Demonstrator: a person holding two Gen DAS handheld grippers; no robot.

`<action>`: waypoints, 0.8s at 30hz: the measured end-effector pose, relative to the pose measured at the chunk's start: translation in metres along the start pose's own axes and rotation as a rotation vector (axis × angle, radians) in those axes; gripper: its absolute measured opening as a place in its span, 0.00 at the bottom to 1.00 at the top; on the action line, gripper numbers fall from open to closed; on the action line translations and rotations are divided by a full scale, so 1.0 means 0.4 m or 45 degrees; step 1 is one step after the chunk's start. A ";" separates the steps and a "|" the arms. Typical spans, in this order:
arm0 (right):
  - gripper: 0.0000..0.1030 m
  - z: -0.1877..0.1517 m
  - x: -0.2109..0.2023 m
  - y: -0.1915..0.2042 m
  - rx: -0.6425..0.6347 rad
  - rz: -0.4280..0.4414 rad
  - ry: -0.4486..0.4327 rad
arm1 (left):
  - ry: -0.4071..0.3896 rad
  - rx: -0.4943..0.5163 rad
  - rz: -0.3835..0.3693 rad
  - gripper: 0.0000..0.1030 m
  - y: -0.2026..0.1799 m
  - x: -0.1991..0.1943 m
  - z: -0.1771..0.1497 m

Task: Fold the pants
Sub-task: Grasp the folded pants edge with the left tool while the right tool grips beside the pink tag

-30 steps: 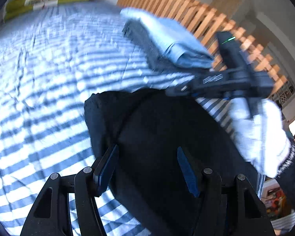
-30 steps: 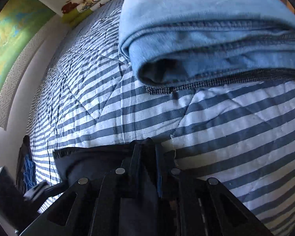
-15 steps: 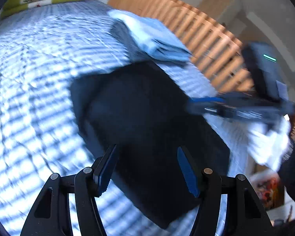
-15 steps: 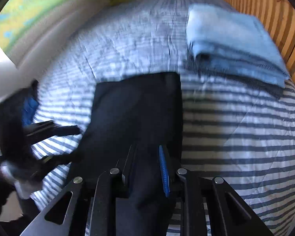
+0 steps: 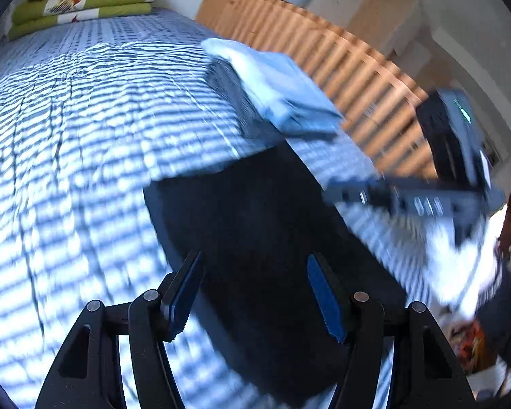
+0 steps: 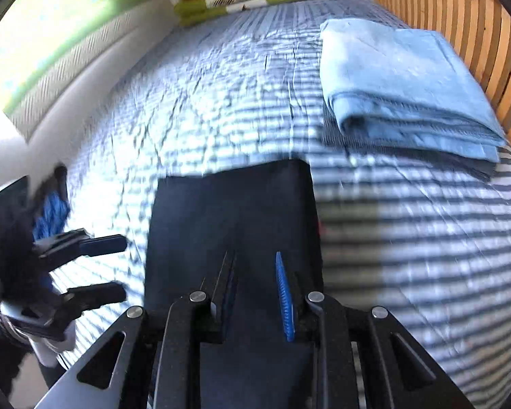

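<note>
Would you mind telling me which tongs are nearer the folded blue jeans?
Right. The right tongs sit over the black pants below the jeans; the left tongs hover farther left.

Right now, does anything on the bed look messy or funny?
Nothing stands out. The black pants lie flat in a tidy rectangle on the striped bed. The blue pants sit neatly folded near the wooden slats. The pictures are a bit blurry, though.
</note>
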State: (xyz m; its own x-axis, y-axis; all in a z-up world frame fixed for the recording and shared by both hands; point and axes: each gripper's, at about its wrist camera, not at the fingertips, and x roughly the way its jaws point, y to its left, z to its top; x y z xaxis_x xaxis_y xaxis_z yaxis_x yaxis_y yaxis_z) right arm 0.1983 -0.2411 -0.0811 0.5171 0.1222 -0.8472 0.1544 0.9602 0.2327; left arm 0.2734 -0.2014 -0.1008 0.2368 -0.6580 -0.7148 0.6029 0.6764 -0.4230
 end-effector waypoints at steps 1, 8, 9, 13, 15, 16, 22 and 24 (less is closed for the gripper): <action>0.20 0.012 0.018 -0.001 0.004 0.007 0.008 | 0.000 -0.024 -0.007 0.64 0.013 0.020 0.026; 0.20 0.023 0.128 -0.036 -0.012 -0.108 0.048 | 0.043 -0.001 0.084 0.64 0.065 0.205 0.100; 0.20 0.026 0.128 -0.034 -0.016 -0.118 0.060 | 0.056 0.071 0.130 0.64 0.041 0.206 0.099; 0.21 0.010 0.057 -0.025 0.003 -0.089 0.082 | 0.026 0.118 0.085 0.64 -0.009 0.125 0.071; 0.21 -0.027 0.005 -0.023 0.019 -0.040 0.111 | 0.016 0.106 -0.021 0.65 -0.035 0.069 0.030; 0.21 -0.046 -0.015 -0.020 0.025 -0.038 0.117 | 0.027 0.125 -0.057 0.65 -0.057 0.046 0.001; 0.21 -0.220 -0.086 0.013 0.015 -0.068 0.190 | 0.164 0.184 -0.217 0.65 -0.178 0.038 -0.175; 0.21 -0.252 -0.088 0.014 0.013 -0.079 0.213 | 0.197 0.236 -0.209 0.65 -0.217 0.057 -0.227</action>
State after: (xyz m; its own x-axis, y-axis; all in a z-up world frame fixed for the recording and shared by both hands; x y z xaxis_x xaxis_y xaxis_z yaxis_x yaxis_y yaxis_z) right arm 0.0960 -0.2146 -0.0980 0.3594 0.1034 -0.9274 0.1908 0.9647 0.1814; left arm 0.1574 -0.2450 -0.1310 0.0139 -0.6857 -0.7278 0.7559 0.4837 -0.4412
